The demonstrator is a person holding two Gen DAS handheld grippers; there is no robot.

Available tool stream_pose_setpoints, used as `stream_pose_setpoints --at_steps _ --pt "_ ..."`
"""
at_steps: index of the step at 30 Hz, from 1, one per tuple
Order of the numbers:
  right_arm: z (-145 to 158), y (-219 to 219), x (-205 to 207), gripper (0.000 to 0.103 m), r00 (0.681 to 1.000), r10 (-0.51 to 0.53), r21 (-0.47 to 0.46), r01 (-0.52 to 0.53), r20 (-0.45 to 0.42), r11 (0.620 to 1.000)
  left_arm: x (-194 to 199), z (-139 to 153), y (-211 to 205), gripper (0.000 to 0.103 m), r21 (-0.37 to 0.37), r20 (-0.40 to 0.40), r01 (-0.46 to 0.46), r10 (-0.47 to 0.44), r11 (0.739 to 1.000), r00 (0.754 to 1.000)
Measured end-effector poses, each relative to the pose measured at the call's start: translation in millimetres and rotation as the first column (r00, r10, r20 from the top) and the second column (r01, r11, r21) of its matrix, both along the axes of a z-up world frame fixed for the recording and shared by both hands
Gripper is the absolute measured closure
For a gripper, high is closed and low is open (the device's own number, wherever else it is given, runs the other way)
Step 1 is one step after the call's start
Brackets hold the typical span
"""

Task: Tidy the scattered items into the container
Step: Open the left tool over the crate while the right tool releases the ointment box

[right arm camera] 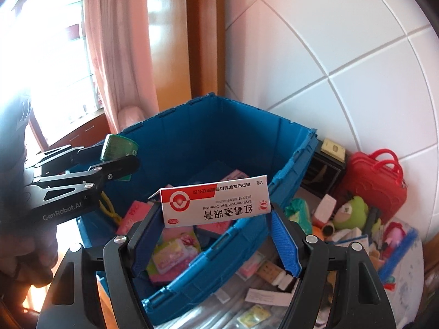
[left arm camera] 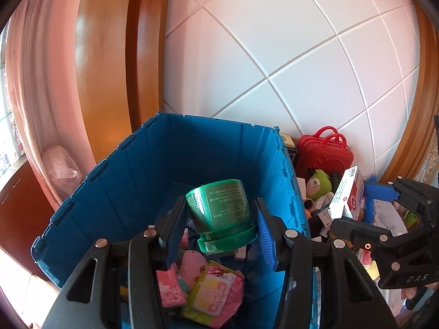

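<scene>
A blue plastic crate [left arm camera: 131, 181] stands by the tiled wall, with pink packets [left arm camera: 214, 288] and other items inside. My left gripper [left arm camera: 219, 219] is shut on a green jar [left arm camera: 222, 213] and holds it upside down above the crate's inside. It also shows in the right wrist view [right arm camera: 120, 161]. My right gripper [right arm camera: 216, 213] is shut on a white and red ointment box [right arm camera: 216, 204] and holds it over the crate's right rim [right arm camera: 290, 161]. The box also shows in the left wrist view [left arm camera: 348, 194].
To the right of the crate lies a heap of scattered items: a red toy case [right arm camera: 376, 181], a green plush [right arm camera: 351, 211], small boxes and packets [right arm camera: 266, 296]. A wooden door frame [left arm camera: 104, 68] and a pink curtain [right arm camera: 115, 46] stand behind on the left.
</scene>
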State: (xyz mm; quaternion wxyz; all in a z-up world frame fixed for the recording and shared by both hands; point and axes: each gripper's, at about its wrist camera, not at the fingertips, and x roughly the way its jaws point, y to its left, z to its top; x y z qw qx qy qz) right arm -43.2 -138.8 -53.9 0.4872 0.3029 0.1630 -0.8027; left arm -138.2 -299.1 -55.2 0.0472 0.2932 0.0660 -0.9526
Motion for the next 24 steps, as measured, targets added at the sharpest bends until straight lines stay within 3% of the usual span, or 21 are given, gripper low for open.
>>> stream_pose_setpoints --at_steps 12,20,21,23,24 --pt "-2 -49 13 0.028 0.999 0.032 0.011 -0.032 0.002 0.999 -9 -11 -57 0.056 0.007 0.013 -0.064 0.064 0.998 0.998" --pt "-6 -65 18 0.027 0.999 0.034 0.019 -0.034 0.000 0.999 -15 -14 -69 0.056 0.014 0.009 -0.066 0.066 0.998 0.998" --pt "-6 -67 18 0.026 0.999 0.033 0.019 -0.033 -0.002 0.999 -14 -13 -69 0.056 0.013 0.005 -0.071 0.071 0.997 0.997" --pt "-6 -68 18 0.012 1.000 0.029 0.014 -0.029 -0.001 0.999 -13 -10 -72 0.053 0.015 -0.001 -0.097 0.097 0.995 0.995" --pt "-5 -68 18 0.002 1.000 0.030 0.007 -0.030 0.002 1.000 -13 -10 -74 0.040 0.018 0.004 -0.104 0.104 0.994 0.995"
